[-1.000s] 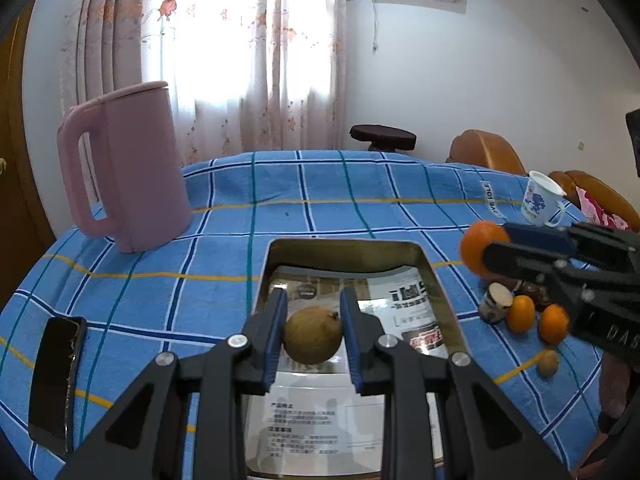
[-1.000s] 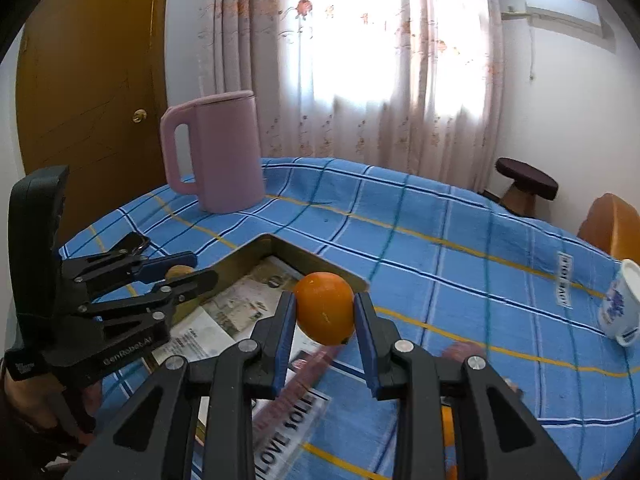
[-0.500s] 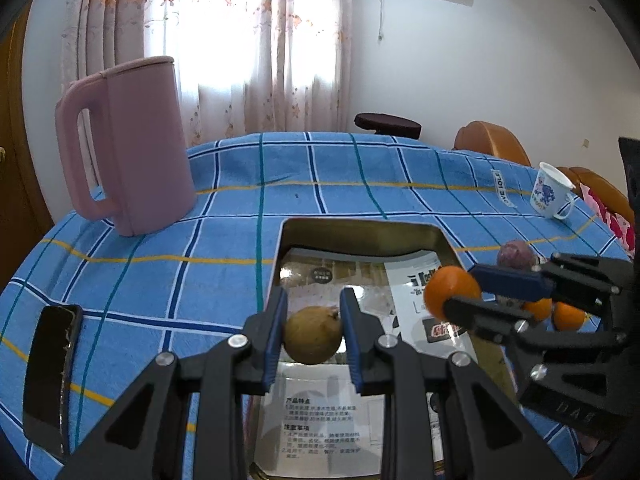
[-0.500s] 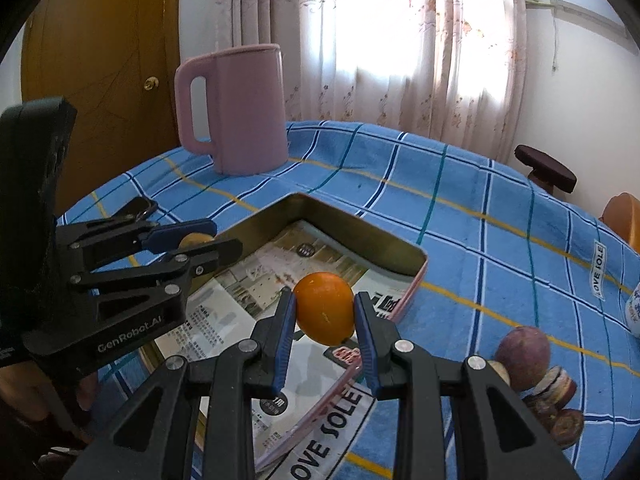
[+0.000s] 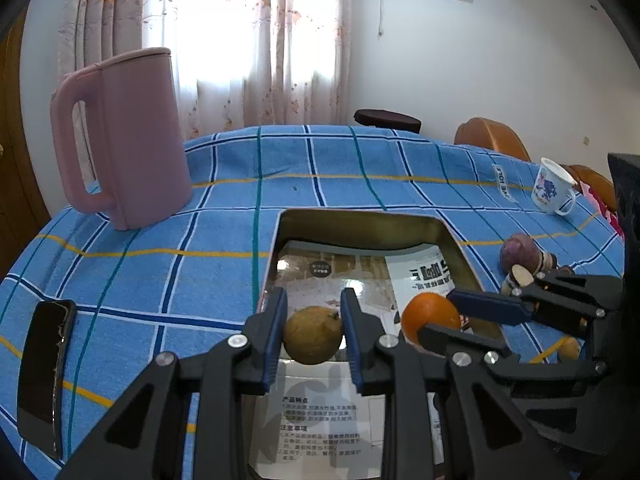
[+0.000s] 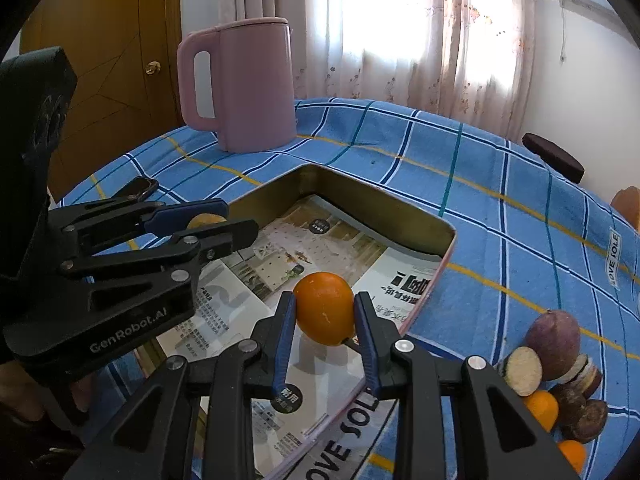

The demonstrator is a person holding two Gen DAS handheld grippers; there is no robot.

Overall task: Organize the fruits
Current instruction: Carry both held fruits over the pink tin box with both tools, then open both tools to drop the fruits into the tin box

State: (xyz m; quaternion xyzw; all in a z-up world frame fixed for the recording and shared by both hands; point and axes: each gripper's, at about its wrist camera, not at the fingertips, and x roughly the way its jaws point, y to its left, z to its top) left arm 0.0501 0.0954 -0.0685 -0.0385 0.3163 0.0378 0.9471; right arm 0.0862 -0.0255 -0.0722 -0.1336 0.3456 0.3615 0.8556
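Observation:
My left gripper is shut on a brownish-yellow round fruit and holds it over the near part of the metal tray, which is lined with printed paper. My right gripper is shut on an orange and holds it low over the tray's right side. The orange and the right gripper also show in the left wrist view, right of the left gripper. The left gripper shows at the left in the right wrist view.
A pink jug stands at the back left on the blue checked tablecloth. A black phone lies at the left edge. A white mug stands at the far right. A purple fruit, cut pieces and small oranges lie right of the tray.
My right gripper has carried the orange leftward and down, from over the cloth to low over the tray. My left gripper has come lower over the tray with its fruit.

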